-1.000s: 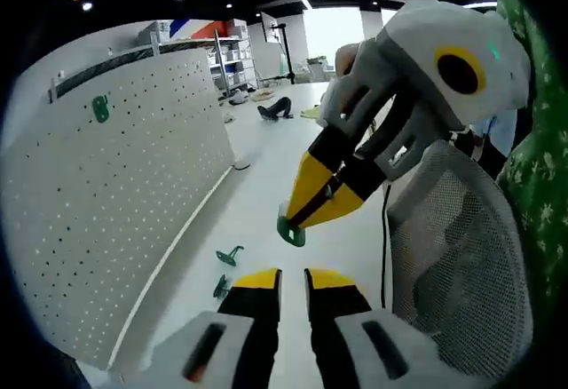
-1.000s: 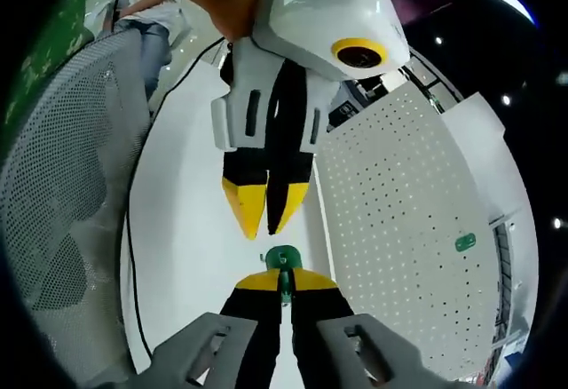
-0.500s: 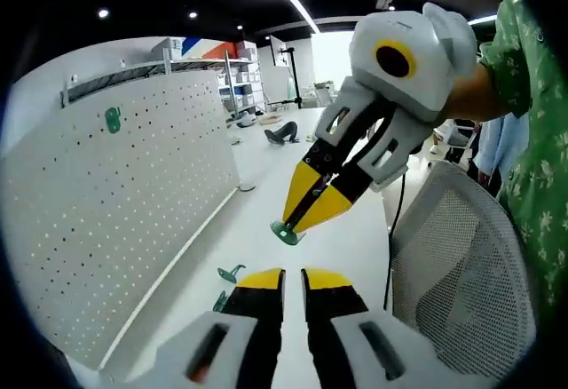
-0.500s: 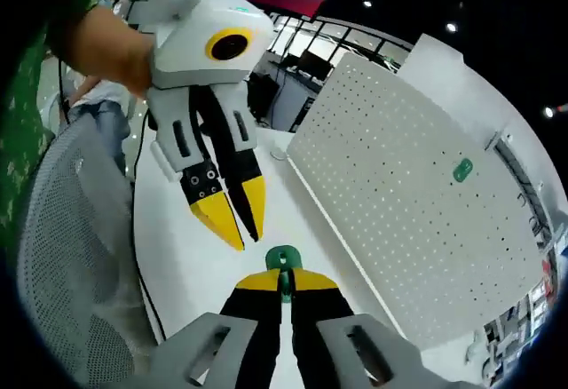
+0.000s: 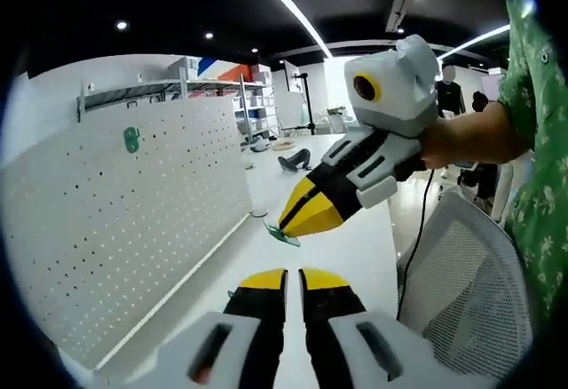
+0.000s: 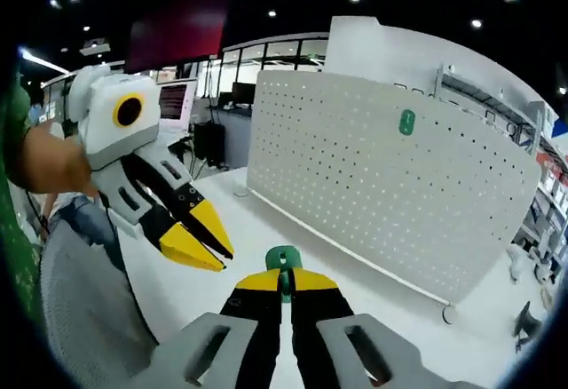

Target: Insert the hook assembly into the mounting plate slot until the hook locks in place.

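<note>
Right gripper [image 6: 284, 275] pinches a green plastic hook [image 6: 283, 259]; left gripper [image 5: 285, 274] clenched empty beside the perforated white pegboard [image 5: 115, 229]

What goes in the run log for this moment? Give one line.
right gripper: shut on green hook | left gripper: shut, empty | pegboard: upright, green mounting plate on it | hook not yet inserted

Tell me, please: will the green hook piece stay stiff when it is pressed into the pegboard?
Probably stiff: the green hook piece keeps its shape clamped in the right hand-held gripper. It looks small and thin, so likely light. Pinched only at its edge, it might twist against the pegboard.
</note>
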